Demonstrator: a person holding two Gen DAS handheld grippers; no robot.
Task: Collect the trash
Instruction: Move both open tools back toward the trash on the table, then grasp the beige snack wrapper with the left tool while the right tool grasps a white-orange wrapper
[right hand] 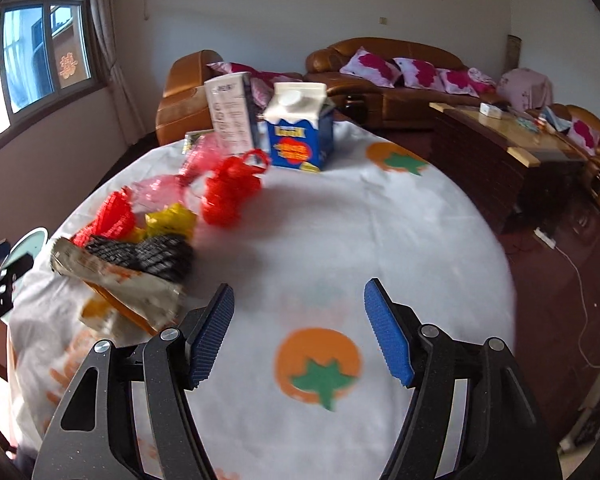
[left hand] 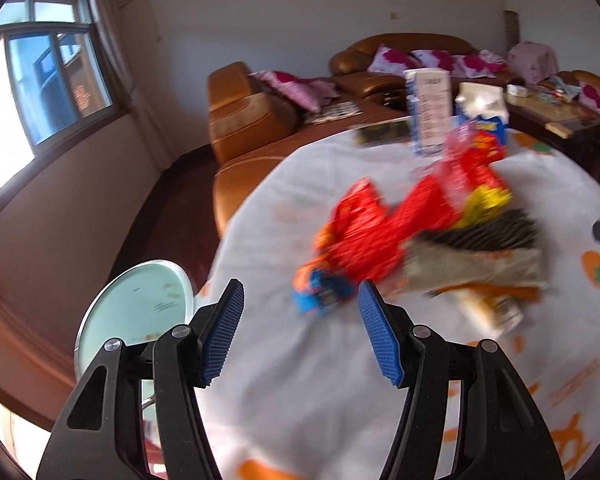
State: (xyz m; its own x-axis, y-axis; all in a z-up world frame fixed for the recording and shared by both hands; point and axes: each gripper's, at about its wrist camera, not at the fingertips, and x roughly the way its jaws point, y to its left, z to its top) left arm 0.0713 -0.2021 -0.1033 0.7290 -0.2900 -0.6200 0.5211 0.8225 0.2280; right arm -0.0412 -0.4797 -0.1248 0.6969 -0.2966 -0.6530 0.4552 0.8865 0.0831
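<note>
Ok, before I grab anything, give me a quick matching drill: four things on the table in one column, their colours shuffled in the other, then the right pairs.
Things:
1. milk carton
2. mesh net
3. small crumpled wrapper
4. ribbed foam sleeve

Colours:
A. black
B. yellow
C. blue with a white top
D. red

Pairs: 1-C, 2-D, 3-B, 4-A

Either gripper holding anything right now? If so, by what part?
Nothing held. Left gripper and right gripper are both open and empty above the tablecloth; the wrappers lie untouched.
</note>
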